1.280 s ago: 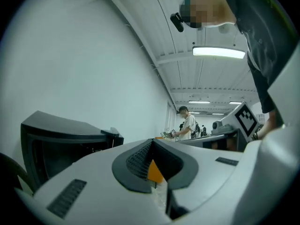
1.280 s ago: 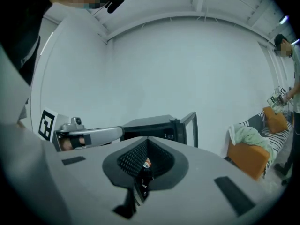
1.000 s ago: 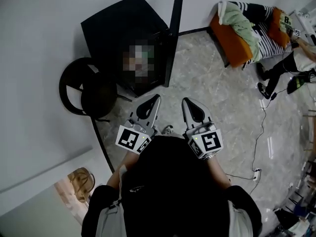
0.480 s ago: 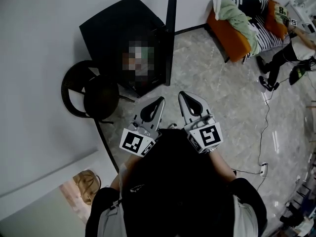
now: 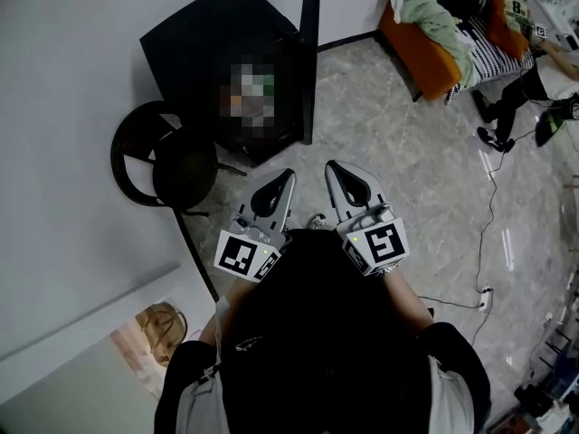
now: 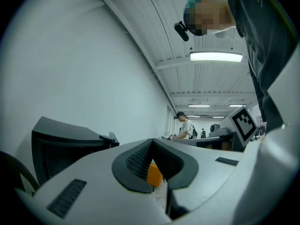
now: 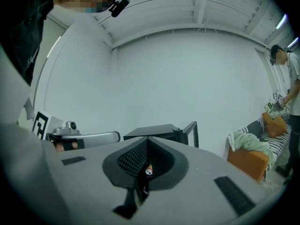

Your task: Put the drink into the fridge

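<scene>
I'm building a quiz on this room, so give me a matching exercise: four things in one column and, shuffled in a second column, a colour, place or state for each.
Things:
1. fridge
2. sofa
3. chair
4. left hand-held gripper

Descriptions:
A. orange
B. jaws shut, nothing held
C. door open
D. round, beside the fridge, by the wall

Pairs: 1-C, 2-A, 3-D, 4-B
</scene>
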A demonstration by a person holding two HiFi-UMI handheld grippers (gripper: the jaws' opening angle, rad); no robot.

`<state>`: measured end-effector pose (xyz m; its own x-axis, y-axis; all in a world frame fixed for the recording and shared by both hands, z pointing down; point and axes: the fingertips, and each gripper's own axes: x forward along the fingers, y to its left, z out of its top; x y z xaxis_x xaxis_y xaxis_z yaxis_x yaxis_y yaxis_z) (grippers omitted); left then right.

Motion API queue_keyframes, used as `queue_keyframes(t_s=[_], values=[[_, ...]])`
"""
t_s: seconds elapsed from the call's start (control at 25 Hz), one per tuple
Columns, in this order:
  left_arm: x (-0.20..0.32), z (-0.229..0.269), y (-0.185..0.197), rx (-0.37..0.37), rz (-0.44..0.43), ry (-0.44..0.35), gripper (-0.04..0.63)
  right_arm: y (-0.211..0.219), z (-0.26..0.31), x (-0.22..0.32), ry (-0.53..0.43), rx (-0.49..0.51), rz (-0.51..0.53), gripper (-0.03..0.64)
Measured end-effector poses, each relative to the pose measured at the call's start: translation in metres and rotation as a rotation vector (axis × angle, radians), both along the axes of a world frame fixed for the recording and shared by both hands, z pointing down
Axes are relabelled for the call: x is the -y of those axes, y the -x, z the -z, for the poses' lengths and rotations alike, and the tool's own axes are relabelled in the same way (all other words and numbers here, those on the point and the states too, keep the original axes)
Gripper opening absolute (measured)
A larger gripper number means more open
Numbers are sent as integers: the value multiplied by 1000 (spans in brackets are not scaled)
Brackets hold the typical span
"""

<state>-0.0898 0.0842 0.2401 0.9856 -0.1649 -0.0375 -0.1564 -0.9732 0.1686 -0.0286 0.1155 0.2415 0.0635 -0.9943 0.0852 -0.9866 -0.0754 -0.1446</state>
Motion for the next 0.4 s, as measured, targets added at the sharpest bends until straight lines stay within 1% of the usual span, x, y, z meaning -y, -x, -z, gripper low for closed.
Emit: queue_keyframes(t_s=[0.24,0.4], values=[[-4,-3,1,7,-1,3,9,-2,-1,-5,-1,-6,-8,12],[-2,-5,0,5,10,3,9,2,-12,-7,25,-5,14,12]])
